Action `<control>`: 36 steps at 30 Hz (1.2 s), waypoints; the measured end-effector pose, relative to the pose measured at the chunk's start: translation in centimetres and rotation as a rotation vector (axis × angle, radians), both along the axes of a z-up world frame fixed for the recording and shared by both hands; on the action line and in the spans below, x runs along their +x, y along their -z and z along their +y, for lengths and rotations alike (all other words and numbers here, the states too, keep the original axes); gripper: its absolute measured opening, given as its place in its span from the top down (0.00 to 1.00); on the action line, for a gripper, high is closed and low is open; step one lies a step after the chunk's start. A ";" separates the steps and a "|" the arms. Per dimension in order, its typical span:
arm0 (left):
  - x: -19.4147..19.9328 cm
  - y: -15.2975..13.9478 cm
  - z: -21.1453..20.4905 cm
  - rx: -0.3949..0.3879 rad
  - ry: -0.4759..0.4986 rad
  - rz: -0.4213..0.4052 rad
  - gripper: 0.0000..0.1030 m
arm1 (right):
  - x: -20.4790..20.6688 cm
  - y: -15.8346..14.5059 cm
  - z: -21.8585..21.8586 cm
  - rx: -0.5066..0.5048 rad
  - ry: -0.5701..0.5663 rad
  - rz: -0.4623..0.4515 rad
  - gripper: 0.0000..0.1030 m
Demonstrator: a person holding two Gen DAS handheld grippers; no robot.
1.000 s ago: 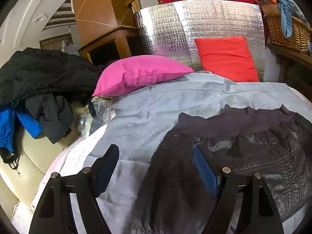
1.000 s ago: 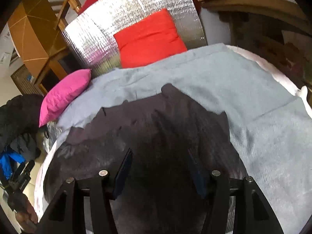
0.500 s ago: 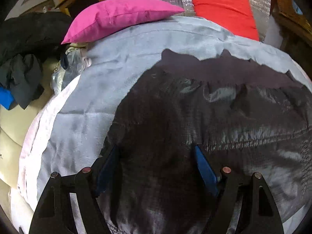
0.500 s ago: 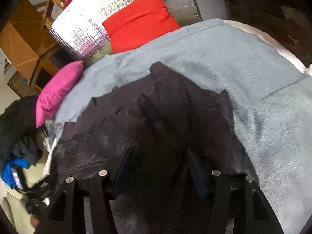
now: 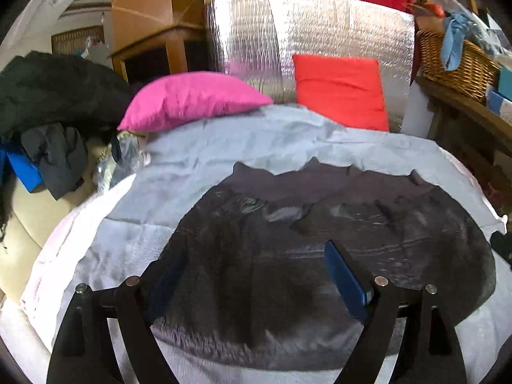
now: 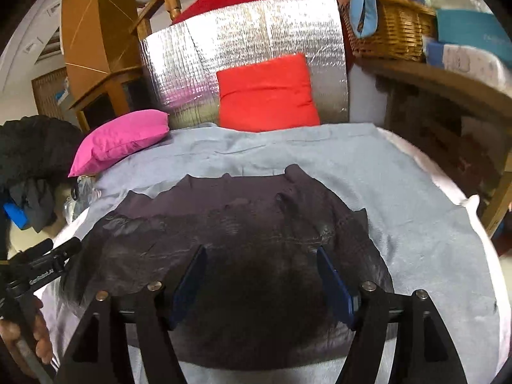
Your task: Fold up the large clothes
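On the blanket (image 5: 198,160) the garment (image 5: 320,256) is being left flat and spread, folded edge ready for the next fold, while left gripper (image 5: 252,275) and right gripper (image 6: 260,278), jaws just opened and empty, are being held above it.

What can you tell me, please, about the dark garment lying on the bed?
The dark charcoal garment lies spread flat on the light blue-grey blanket. Its nearer part looks shiny and quilted, like thin padded nylon; a matte, purplish-grey band with a jagged, wavy edge shows along its far side. It is rumpled, with low creases. Both grippers hang above it with jaws open, gripping nothing. The pink and red pillows lie beyond it, apart.
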State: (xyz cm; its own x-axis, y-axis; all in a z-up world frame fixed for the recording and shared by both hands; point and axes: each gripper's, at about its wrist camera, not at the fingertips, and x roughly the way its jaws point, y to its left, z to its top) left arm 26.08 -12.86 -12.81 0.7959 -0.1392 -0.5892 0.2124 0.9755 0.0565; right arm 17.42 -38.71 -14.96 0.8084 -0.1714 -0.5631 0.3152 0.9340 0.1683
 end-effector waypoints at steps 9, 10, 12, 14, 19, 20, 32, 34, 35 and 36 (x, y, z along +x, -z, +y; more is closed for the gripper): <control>-6.8 -2.9 1.0 0.062 -0.048 -0.110 0.15 | -6.0 -1.1 4.5 -0.055 0.066 -0.044 0.27; -7.8 -3.4 1.2 0.078 -0.068 -0.134 0.15 | -7.1 -1.6 5.3 -0.076 0.076 -0.059 0.27; -9.7 -4.4 1.8 0.074 -0.066 -0.154 0.15 | -9.0 -2.4 6.7 -0.109 0.087 -0.083 0.27; -11.2 -5.6 2.4 0.057 -0.050 -0.161 0.15 | -10.5 -3.3 7.7 -0.132 0.090 -0.096 0.27; -15.6 -8.9 3.7 0.053 -0.055 -0.231 0.14 | -13.9 -6.5 9.0 -0.130 0.098 -0.142 0.27; -16.3 -9.5 4.0 0.044 -0.051 -0.242 0.14 | -14.5 -7.2 9.3 -0.127 0.102 -0.153 0.27; -23.7 -14.0 6.7 -0.061 -0.026 -0.312 0.03 | -19.8 -11.9 12.0 -0.133 0.139 -0.171 0.27; -24.0 -14.3 7.0 -0.071 -0.012 -0.296 0.03 | -20.5 -12.3 12.2 -0.121 0.136 -0.176 0.27; -24.1 -14.3 7.1 -0.073 -0.013 -0.293 0.03 | -20.7 -12.5 12.3 -0.118 0.137 -0.180 0.27; -24.2 -14.4 7.4 -0.077 -0.023 -0.294 0.03 | -21.0 -12.7 12.4 -0.119 0.139 -0.184 0.27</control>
